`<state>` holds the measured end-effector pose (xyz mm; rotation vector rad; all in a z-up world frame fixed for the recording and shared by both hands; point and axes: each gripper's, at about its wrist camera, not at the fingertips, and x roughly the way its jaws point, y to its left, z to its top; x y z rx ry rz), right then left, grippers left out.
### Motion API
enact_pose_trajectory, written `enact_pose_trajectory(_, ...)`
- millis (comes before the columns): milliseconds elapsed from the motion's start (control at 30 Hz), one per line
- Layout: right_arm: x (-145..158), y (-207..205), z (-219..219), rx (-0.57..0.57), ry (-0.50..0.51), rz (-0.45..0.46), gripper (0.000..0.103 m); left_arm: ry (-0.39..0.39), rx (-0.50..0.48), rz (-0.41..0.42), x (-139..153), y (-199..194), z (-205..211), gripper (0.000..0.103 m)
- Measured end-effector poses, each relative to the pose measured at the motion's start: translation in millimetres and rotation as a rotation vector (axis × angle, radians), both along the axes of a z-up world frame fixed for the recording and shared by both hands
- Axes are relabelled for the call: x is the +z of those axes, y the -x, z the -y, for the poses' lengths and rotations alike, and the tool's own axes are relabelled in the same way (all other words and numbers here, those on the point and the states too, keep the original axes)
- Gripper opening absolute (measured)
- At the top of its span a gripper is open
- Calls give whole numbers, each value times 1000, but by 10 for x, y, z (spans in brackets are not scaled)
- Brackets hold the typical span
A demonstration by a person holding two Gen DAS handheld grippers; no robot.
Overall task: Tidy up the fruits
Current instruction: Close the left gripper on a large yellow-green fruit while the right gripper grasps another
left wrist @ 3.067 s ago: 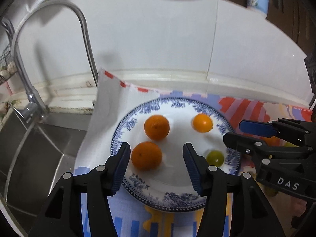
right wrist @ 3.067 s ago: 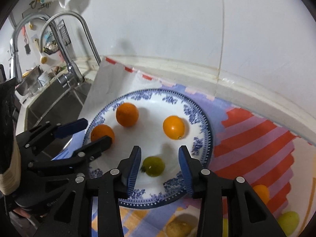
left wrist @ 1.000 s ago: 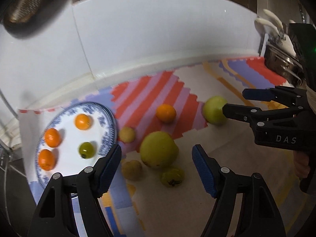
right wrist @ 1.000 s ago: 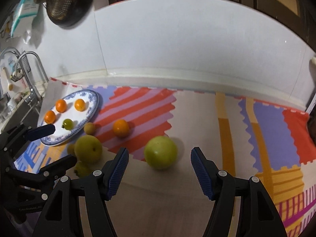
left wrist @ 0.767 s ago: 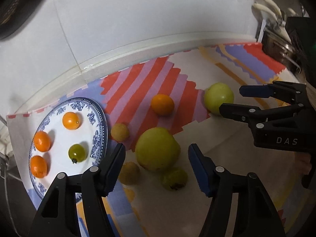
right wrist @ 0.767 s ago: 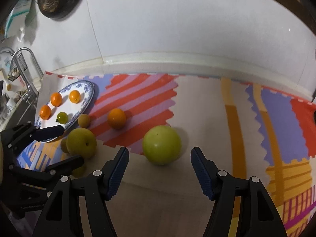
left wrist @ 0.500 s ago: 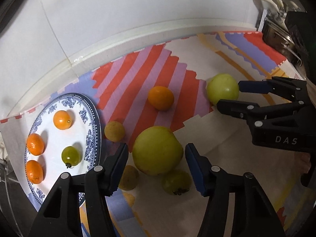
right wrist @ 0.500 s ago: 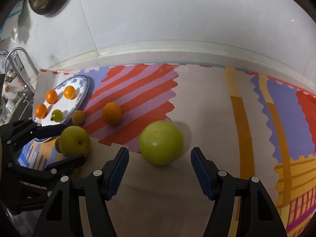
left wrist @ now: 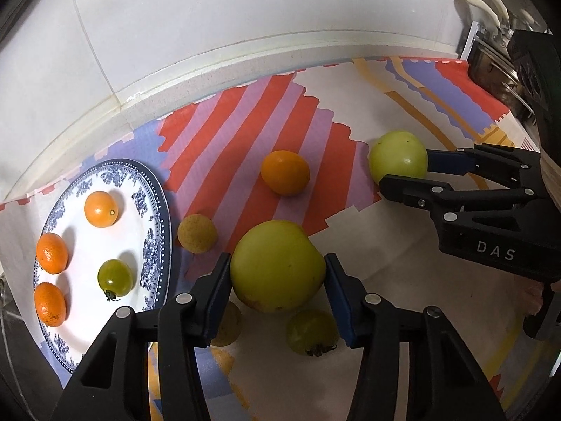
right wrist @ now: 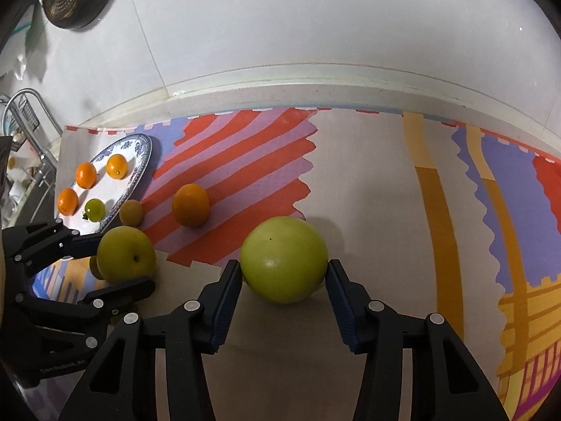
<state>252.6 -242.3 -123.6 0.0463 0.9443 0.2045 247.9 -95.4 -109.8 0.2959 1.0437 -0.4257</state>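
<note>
My left gripper [left wrist: 277, 273] is open with its blue pads on both sides of a large yellow-green pear-like fruit [left wrist: 277, 266] on the mat. My right gripper [right wrist: 284, 277] is open around a round green apple-like fruit [right wrist: 284, 259], which also shows in the left wrist view [left wrist: 398, 157]. A blue-and-white plate [left wrist: 154, 203] at the left holds three small oranges and a green tomato [left wrist: 115, 278]. An orange [left wrist: 285, 172], a small tan fruit [left wrist: 196, 233] and a green tomato [left wrist: 310, 331] lie loose on the mat.
A colourful foam mat [right wrist: 385, 182] covers the counter against a white tiled wall [right wrist: 315, 28]. A sink tap [right wrist: 24, 105] is at far left. Metal pots [left wrist: 491, 59] stand at the right edge. Another small fruit [left wrist: 228, 326] lies under my left fingers.
Both grippers left the plate, swung right over the mat and came down. The left one now brackets the large yellow-green fruit and the right one brackets the green apple-like fruit.
</note>
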Motion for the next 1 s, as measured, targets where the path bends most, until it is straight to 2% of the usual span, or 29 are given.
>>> enact_pose_trajectory(533, 51, 66, -3, 5, 16, 54, 49, 36, 24, 35, 134, 20, 7, 50)
enact_pose_trajectory(1000, 524, 321, -150, 34, -3, 158, 49, 123, 93, 133, 564, 270, -164, 50)
